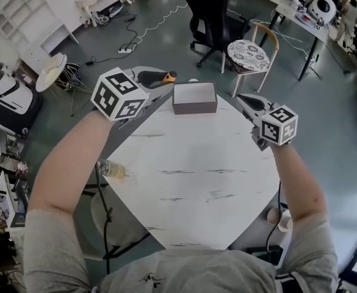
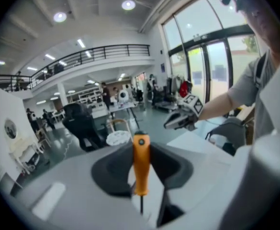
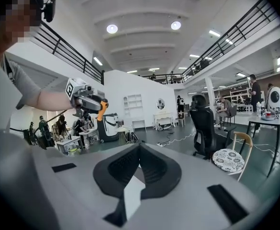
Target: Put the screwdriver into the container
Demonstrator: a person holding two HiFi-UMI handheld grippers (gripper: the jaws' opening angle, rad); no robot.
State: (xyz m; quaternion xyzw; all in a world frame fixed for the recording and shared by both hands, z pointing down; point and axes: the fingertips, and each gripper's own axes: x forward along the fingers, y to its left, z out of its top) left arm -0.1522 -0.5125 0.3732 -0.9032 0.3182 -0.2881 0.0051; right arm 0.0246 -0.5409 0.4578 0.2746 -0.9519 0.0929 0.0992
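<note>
White marble desk (image 1: 190,182), container (image 1: 194,97) at its far edge. Left tongs (image 2: 140,150) are clamped on the screwdriver (image 2: 140,169) just left of the container, orange handle pointing toward it. Right tongs (image 3: 139,163) are pinched together, empty, right of the container, so the drop looks like the left's job.

White marble-patterned table (image 1: 190,182): one grey-brown rectangular open box (image 1: 194,97) stands at its far edge. Left gripper (image 1: 157,78) is held off the table's far-left edge, just left of the box and not touching it. The orange-handled screwdriver (image 1: 168,76) shows at its jaw end, outside the box. Right gripper (image 1: 245,101) sits over the table's right edge, to the right of the box. A wooden chair with a patterned round seat (image 1: 248,55) stands on the floor beyond.
</note>
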